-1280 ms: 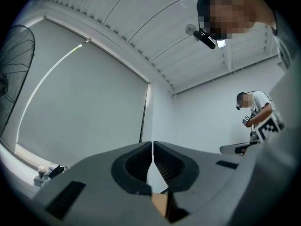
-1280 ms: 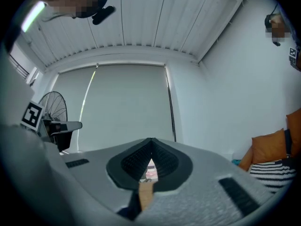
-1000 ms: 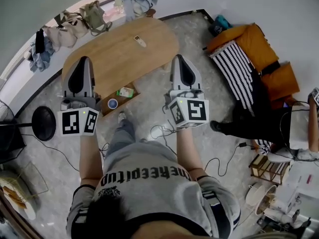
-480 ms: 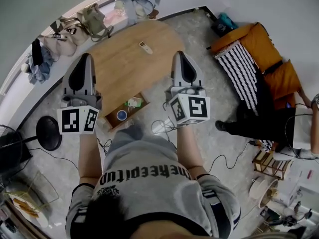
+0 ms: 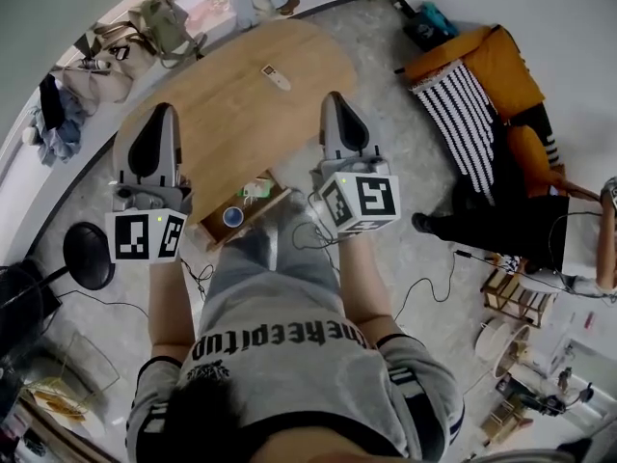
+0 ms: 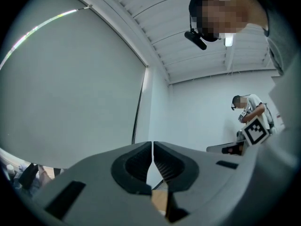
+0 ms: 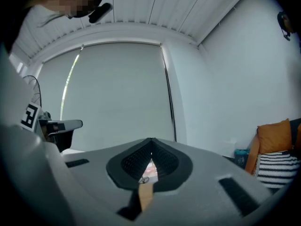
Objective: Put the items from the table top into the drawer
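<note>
In the head view a small remote-like item [image 5: 276, 77] lies on the oval wooden table [image 5: 222, 114]. Below the table's near edge an open drawer [image 5: 272, 201] holds a blue round thing [image 5: 232, 217] and a green-white packet [image 5: 255, 189]. My left gripper [image 5: 161, 116] hangs over the table's left part, jaws together and empty. My right gripper [image 5: 334, 102] is at the table's right edge, also shut and empty. Both point about level. In the left gripper view the left gripper [image 6: 152, 146] faces a grey wall; in the right gripper view the right gripper [image 7: 150, 142] faces a window blind.
Bags [image 5: 159, 22] and clothes lie on the floor beyond the table. An orange sofa [image 5: 482, 66] with a striped cushion [image 5: 463, 114] stands at the right, a seated person [image 5: 521, 230] beside it. A black round base [image 5: 87, 256] and cables [image 5: 424, 292] lie on the floor.
Both grippers have travelled along with the person, so the table and drawer have shifted in the head view. The right gripper now overlaps the table's right edge. Both jaws stayed together.
</note>
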